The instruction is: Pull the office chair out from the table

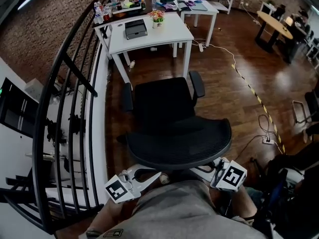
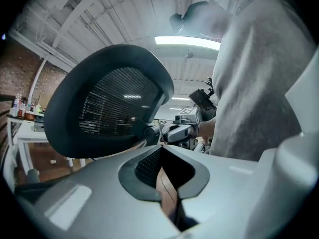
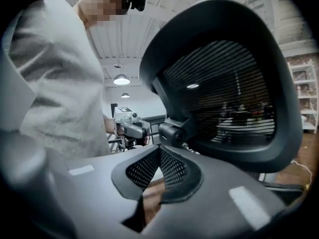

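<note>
The black office chair stands away from the white table, its seat facing the table and its mesh headrest nearest me. Both grippers sit just behind and below the headrest, one on each side of its support. My left gripper is shut, tips meeting with nothing between them; the headrest and its pivot lie just past the tips. My right gripper is likewise shut on nothing, with the headrest close ahead. Each gripper view shows the other gripper across the gap.
A black metal railing runs along the left of the chair. Cables trail over the wooden floor on the right. The table carries a dark box and small items. My grey-clad torso is right behind the grippers.
</note>
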`<state>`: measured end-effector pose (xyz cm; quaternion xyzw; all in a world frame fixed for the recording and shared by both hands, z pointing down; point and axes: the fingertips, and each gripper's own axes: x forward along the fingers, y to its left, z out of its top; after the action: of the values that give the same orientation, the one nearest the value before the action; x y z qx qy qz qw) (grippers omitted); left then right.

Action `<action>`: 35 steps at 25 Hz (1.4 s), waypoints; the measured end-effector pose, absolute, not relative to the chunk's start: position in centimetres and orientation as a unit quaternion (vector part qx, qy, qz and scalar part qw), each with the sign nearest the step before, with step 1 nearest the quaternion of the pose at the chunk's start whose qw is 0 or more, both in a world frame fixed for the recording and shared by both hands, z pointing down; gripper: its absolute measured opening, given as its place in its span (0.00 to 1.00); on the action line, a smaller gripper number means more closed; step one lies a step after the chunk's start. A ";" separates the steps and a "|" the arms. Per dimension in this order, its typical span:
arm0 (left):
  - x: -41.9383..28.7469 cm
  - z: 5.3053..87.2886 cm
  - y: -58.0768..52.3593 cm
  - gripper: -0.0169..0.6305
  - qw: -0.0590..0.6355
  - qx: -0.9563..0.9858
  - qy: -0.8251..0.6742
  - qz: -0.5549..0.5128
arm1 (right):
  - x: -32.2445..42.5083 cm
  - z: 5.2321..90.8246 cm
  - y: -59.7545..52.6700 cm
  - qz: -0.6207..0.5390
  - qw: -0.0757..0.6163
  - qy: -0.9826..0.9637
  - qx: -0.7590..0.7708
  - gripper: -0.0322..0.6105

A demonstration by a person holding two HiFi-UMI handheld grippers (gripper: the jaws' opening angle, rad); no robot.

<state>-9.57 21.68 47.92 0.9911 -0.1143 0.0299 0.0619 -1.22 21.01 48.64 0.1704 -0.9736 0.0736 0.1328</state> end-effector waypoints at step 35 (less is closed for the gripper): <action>-0.4 48.3 33.4 0.01 0.096 0.985 -0.146 0.019 | 0.6 49.5 33.7 0.080 0.104 -0.990 0.043 0.06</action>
<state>-0.37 33.44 48.31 0.9845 -0.1455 0.0194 0.0960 0.57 33.66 49.47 0.0431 -0.9904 0.0799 0.1042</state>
